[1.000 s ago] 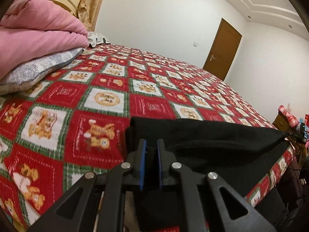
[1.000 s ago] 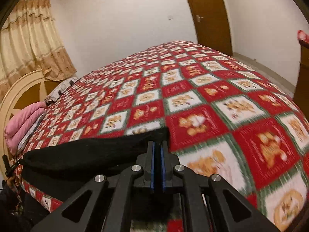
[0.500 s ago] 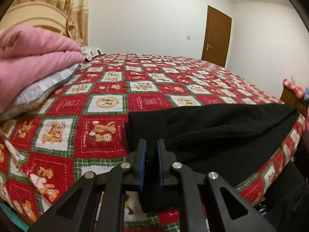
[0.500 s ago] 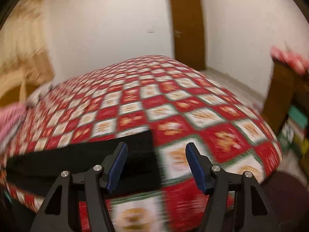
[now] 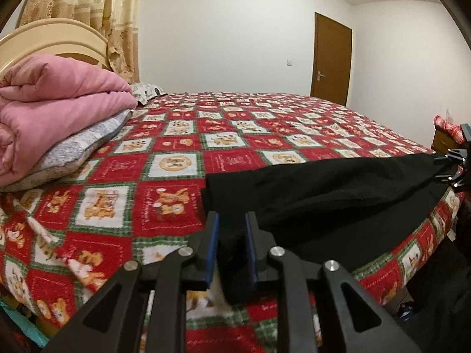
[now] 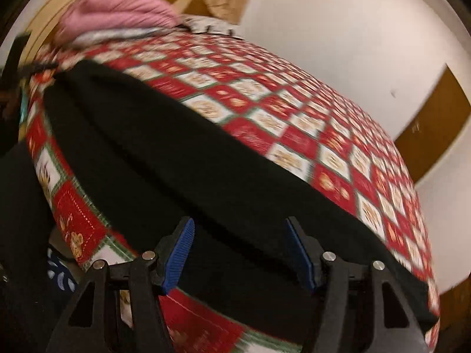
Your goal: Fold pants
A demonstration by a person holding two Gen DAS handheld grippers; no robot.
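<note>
The black pants (image 5: 338,203) lie in a long folded strip along the near edge of the bed. My left gripper (image 5: 231,235) is shut on the pants' left end, with black cloth bunched between the blue pads. My right gripper (image 6: 240,250) is open and empty, its jaws wide apart just above the middle of the pants (image 6: 191,158). It also shows in the left wrist view (image 5: 454,164) at the far right end of the pants.
The bed has a red, green and white patchwork cover (image 5: 176,161). A folded pink quilt (image 5: 53,103) lies on a grey pillow (image 5: 73,150) by the headboard. A brown door (image 5: 331,58) stands at the back. A bedside cabinet (image 5: 447,132) is at the right.
My right gripper let go of the pants' right end, opened wide and swung round over the pants. My left gripper kept its hold and lowered.
</note>
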